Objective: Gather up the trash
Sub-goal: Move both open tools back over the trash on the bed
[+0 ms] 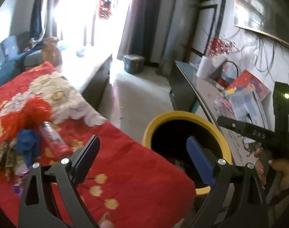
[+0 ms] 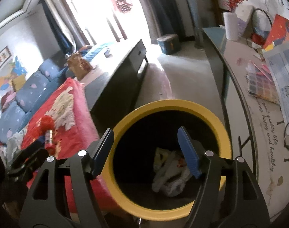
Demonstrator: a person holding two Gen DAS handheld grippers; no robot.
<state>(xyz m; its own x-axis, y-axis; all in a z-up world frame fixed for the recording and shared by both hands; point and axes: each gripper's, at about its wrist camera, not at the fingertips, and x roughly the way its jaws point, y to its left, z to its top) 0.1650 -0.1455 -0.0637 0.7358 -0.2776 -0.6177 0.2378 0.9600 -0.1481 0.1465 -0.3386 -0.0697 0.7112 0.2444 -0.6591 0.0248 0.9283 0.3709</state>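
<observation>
A yellow-rimmed trash bin point(image 1: 164, 116) stands on the floor beside a red flowered blanket point(image 1: 129, 163). My left gripper point(image 1: 142, 142) is open and empty, between the blanket and the bin. On the blanket to its left lies a trash pile: red crumpled plastic point(image 1: 32, 110), a blue wrapper point(image 1: 28, 144) and a pink tube point(image 1: 53, 136). My right gripper point(image 2: 145, 135) is open and empty above the bin's mouth point(image 2: 169, 104). Crumpled white and yellow wrappers point(image 2: 169, 172) lie inside the bin. The red plastic point(image 2: 47, 122) and tube point(image 2: 49, 142) also show at the left.
A long table point(image 2: 262, 133) with papers, a paper roll point(image 2: 230, 25) and clutter runs along the right. A dark low cabinet point(image 2: 121, 70) stands beyond the blanket. A blue sofa point(image 2: 26, 93) is at the left, and a teal box point(image 2: 168, 41) sits on the floor.
</observation>
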